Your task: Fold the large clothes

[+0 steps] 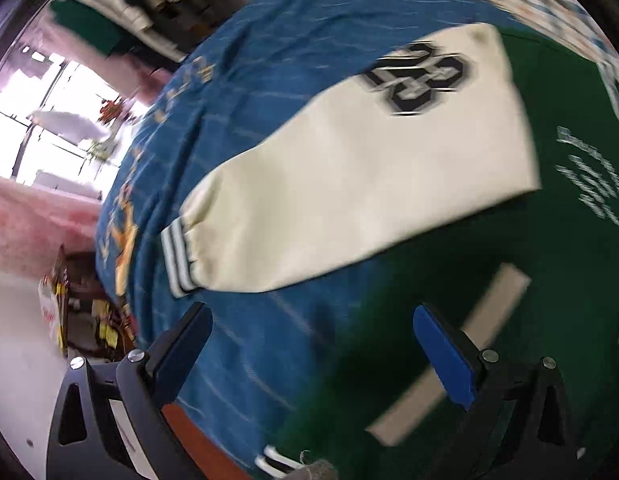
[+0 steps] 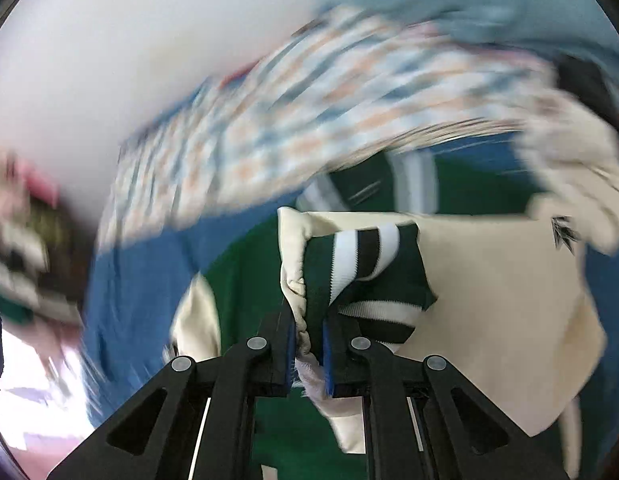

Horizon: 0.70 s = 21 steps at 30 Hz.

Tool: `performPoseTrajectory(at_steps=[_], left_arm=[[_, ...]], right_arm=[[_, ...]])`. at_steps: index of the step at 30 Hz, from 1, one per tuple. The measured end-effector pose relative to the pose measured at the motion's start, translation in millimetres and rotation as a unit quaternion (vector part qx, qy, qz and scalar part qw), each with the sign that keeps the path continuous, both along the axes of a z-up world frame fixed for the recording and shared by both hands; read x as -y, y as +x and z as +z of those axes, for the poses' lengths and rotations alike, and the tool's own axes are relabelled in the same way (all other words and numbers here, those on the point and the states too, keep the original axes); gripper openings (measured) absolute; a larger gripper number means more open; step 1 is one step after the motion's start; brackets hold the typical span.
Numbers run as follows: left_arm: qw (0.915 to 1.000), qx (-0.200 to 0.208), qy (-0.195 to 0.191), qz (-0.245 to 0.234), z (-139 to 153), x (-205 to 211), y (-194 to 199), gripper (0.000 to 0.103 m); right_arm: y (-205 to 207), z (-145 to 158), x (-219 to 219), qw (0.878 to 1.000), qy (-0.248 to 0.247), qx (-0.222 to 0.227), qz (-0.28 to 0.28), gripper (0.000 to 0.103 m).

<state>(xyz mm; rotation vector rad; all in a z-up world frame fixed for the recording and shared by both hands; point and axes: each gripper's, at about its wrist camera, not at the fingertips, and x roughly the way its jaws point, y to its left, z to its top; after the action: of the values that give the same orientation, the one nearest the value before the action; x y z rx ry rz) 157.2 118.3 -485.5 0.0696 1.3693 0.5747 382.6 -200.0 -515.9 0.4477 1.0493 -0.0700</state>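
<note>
A green varsity jacket (image 1: 569, 280) with cream sleeves lies on a blue bedspread (image 1: 269, 60). One cream sleeve (image 1: 349, 184), marked with a black number patch, stretches across the bedspread and ends in a striped cuff (image 1: 177, 264). My left gripper (image 1: 311, 316) hangs open above the jacket's edge, with nothing between its fingers. In the right wrist view my right gripper (image 2: 309, 320) is shut on the other sleeve's green, white and black striped cuff (image 2: 361, 264). That cream sleeve (image 2: 489, 300) is folded over the green body (image 2: 245, 264).
A plaid quilt (image 2: 309, 100) is bunched along the far side of the bed, against a white wall (image 2: 129, 40). Shelves of folded clothes (image 1: 149, 0) and a bright window (image 1: 49, 120) lie beyond the bed. Clutter (image 1: 89, 320) sits on the floor by the bed's edge.
</note>
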Motion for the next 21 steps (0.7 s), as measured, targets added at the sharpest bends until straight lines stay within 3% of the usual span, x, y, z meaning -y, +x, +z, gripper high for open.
performPoseTrajectory(at_steps=[3,5,6,7,8,9,11,12,13,15,17,18,19,21], left_arm=[[0.9998,-0.008,0.006,0.015,-5.7,-21.5,-9.4,0.103],[0.9997,-0.012,0.005,0.022,-8.7,-35.2,-16.1,0.103],[0.9996,-0.014,0.006,0.026,-8.9,-40.6,-20.8,0.103],[0.9995,-0.014,0.005,0.029,-8.8,-44.8,-24.2,0.103],[0.9993,-0.016,0.001,0.034,-9.7,-51.0,-28.2,0.103],[0.9991,-0.016,-0.003,0.040,-10.0,-57.3,-32.4,0.103],[0.9984,-0.018,-0.008,0.053,-9.9,-67.4,-39.1,0.103],[0.9978,-0.021,-0.014,0.062,-9.5,-73.6,-42.6,0.103],[0.9973,-0.022,-0.018,0.068,-9.1,-75.6,-44.6,0.103],[0.9958,-0.018,-0.026,0.086,-6.3,-86.9,-47.5,0.103],[0.9949,-0.012,-0.028,0.096,-5.4,-95.2,-47.5,0.103],[0.9945,-0.009,-0.029,0.100,-6.0,-99.7,-45.6,0.103],[0.9943,-0.006,-0.030,0.102,-6.6,-100.2,-45.0,0.103],[0.9939,-0.003,-0.031,0.106,-11.7,-105.2,-37.7,0.103]], right_arm=[[6.1,-69.6,-103.3,0.993,-0.053,-0.051,0.089,0.011],[7.2,-114.7,-154.0,0.977,-0.088,-0.103,0.165,0.013],[4.6,-131.5,-165.8,0.970,-0.091,-0.124,0.190,0.020],[2.4,-144.1,-172.7,0.964,-0.077,-0.140,0.214,0.030],[-1.6,-146.1,-171.4,0.963,-0.052,-0.136,0.227,0.031],[-7.4,-138.7,-164.6,0.965,-0.024,-0.122,0.232,0.033],[-21.6,-116.0,-137.7,0.967,0.046,-0.100,0.229,0.052],[-31.0,-101.7,-112.4,0.969,0.097,-0.087,0.210,0.064],[-39.1,-90.7,-84.7,0.973,0.123,-0.075,0.180,0.065],[-58.4,-72.7,-16.5,0.986,0.123,-0.067,0.090,0.065],[-73.1,-70.8,61.6,0.993,0.087,-0.074,-0.027,0.064],[-76.1,-74.4,91.8,0.992,0.068,-0.079,-0.070,0.062],[-76.6,-83.3,125.9,0.988,0.047,-0.090,-0.119,0.047],[-64.6,-108.9,182.4,0.977,0.046,-0.111,-0.177,0.037]])
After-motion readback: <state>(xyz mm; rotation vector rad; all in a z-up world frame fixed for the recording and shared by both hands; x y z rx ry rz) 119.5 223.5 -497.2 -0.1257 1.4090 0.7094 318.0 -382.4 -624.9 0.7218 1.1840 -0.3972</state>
